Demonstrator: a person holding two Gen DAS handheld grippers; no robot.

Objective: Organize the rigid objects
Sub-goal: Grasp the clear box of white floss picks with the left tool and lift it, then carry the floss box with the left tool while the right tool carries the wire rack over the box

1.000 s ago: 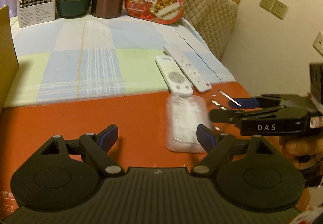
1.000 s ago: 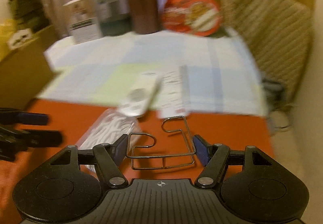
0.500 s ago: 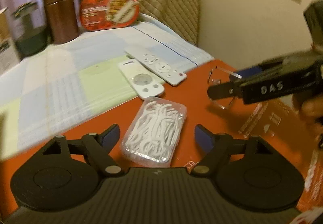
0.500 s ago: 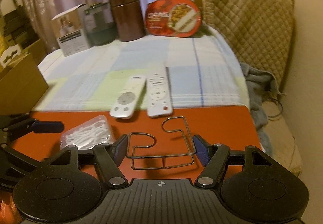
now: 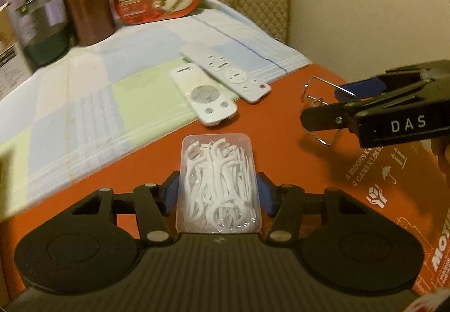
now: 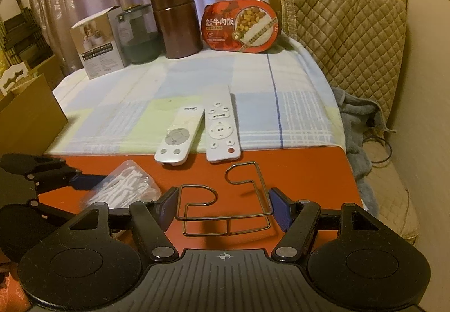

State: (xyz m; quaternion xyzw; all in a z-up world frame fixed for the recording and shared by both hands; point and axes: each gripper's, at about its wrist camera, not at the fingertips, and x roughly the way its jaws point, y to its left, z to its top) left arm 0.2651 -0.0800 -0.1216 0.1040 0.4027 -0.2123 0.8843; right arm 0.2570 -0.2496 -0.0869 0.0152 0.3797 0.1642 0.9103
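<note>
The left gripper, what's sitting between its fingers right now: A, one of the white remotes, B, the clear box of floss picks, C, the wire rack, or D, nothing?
B: in the left wrist view the left gripper has its blue pads against both sides of the clear box of floss picks.

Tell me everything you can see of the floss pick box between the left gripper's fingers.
The floss pick box is a small clear plastic container with rounded corners, packed with white floss picks. It lies flat on the red carton, long axis pointing away from the left gripper, whose blue pads sit against its two long sides near the close end. In the right wrist view it shows left of the wire rack, apart from it. The two remotes lie beyond, not touching it.
</note>
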